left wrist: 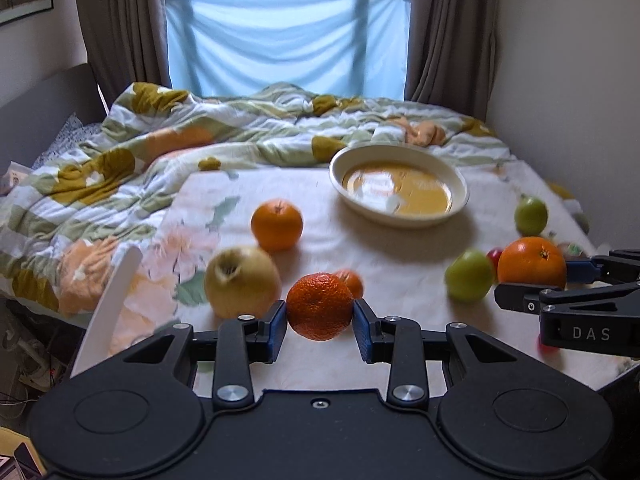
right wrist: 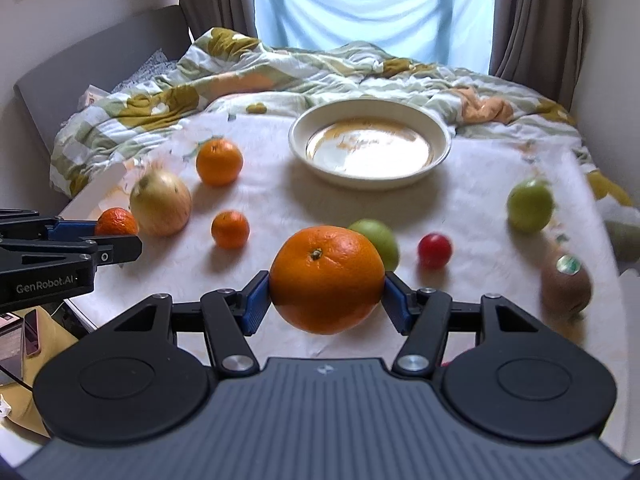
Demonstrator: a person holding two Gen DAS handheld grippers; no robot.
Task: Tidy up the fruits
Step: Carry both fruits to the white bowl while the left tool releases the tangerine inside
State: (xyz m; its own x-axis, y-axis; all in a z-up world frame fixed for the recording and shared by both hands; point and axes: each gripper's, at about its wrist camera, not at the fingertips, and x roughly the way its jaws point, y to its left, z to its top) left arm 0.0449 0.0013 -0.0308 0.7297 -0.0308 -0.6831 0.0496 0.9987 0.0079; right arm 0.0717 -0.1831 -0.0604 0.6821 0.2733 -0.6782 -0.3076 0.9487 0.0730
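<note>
A small mandarin point(left wrist: 319, 306) is being clamped between the blue pads of the left claw point(left wrist: 320, 320), above the floral tabletop point(left wrist: 360, 248). A large orange point(right wrist: 326, 279) is being gripped by the right claw point(right wrist: 326, 300), whose side is being shown printed "DAS" in the left view. "GenRobot.AI" is being read on the left claw's body in the right view. A cream bowl point(right wrist: 370, 178) is sitting farther back, empty. A green-stickered kiwi point(right wrist: 566, 286) is lying at the right; its sticker's writing cannot be read.
</note>
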